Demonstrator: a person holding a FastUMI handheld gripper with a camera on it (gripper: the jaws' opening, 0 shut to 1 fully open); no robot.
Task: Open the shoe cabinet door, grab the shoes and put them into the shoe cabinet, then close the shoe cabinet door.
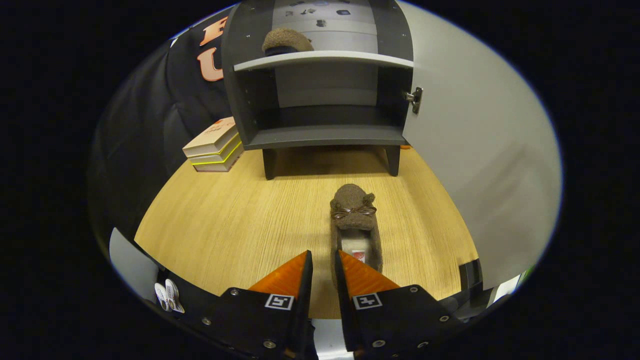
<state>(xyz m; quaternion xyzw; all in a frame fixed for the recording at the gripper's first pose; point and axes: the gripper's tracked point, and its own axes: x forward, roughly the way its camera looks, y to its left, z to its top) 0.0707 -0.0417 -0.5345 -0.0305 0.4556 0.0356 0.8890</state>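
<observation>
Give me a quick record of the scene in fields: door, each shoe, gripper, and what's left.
cabinet door: open, swung to the right
shoe on shelf: on the upper shelf
shoe on floor: on the wood floor before the cabinet, toe toward it
gripper: nearly closed, fingers at the floor shoe's heel, left wall between them
left: stow floor shoe, close door

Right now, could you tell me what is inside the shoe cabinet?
One brown shoe sits on the upper shelf of the shoe cabinet; the lower shelf's back corners are in shadow. The gripper is nearly shut beside the second shoe.

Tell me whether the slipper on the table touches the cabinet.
Apart. The gripper view shows bare table between the slipper and the cabinet.
</observation>
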